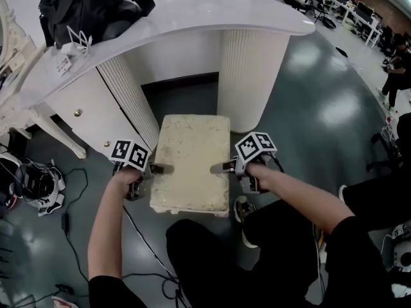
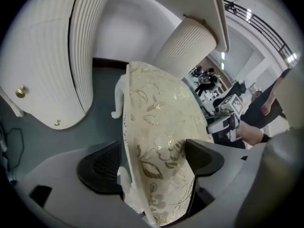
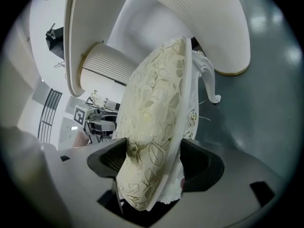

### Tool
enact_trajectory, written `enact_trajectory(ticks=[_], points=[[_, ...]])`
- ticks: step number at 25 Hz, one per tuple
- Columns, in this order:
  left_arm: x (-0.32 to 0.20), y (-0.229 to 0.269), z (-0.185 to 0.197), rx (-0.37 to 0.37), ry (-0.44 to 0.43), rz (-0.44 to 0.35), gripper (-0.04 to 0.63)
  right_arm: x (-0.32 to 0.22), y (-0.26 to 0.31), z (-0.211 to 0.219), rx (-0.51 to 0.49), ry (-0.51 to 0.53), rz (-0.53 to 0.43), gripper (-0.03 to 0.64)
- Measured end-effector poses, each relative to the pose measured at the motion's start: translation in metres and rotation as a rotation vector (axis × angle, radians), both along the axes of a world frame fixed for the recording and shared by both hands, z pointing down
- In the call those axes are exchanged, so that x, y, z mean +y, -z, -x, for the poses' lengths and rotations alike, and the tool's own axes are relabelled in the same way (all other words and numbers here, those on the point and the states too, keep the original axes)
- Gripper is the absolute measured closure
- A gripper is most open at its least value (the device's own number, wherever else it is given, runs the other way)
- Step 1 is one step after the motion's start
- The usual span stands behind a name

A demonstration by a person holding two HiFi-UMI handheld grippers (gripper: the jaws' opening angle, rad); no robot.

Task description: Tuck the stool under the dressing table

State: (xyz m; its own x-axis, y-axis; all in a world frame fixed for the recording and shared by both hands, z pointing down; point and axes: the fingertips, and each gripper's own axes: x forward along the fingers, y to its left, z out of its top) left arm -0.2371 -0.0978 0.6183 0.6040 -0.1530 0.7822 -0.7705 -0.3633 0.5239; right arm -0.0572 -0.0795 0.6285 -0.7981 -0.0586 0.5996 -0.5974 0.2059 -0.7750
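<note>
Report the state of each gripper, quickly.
Left gripper: shut on the stool, clamping the left edge of its seat.
Right gripper: shut on the stool, clamping the right edge of its seat.

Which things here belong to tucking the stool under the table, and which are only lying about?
For the job: stool, dressing table, left gripper and right gripper, both shut on the stool's seat.
Lying about: black bag on the table; headset and cables on the floor.

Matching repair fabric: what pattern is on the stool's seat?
The stool seat is cream with gold leaves and flowers, clearest in the left gripper view.
</note>
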Motion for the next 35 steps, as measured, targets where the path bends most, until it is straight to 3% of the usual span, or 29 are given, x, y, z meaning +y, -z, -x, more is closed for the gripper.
enact_trajectory(ticks=[3,11,25,35], points=[[-0.005,-0.002,-0.009,0.083,-0.014,0.020,0.207,-0.007,0.003,0.000,-0.003,-0.011,-0.043,0.313],[0.000,-0.001,-0.012,0.070,0.056,-0.011,0.212,-0.005,0.002,-0.002,0.018,0.029,-0.028,0.313],[-0.018,0.003,-0.011,0.119,0.247,-0.052,0.212,-0.055,0.014,-0.002,0.003,0.078,-0.166,0.313],[-0.058,0.013,-0.003,0.095,0.336,-0.102,0.212,-0.104,0.017,0.006,-0.067,0.061,-0.210,0.313]])
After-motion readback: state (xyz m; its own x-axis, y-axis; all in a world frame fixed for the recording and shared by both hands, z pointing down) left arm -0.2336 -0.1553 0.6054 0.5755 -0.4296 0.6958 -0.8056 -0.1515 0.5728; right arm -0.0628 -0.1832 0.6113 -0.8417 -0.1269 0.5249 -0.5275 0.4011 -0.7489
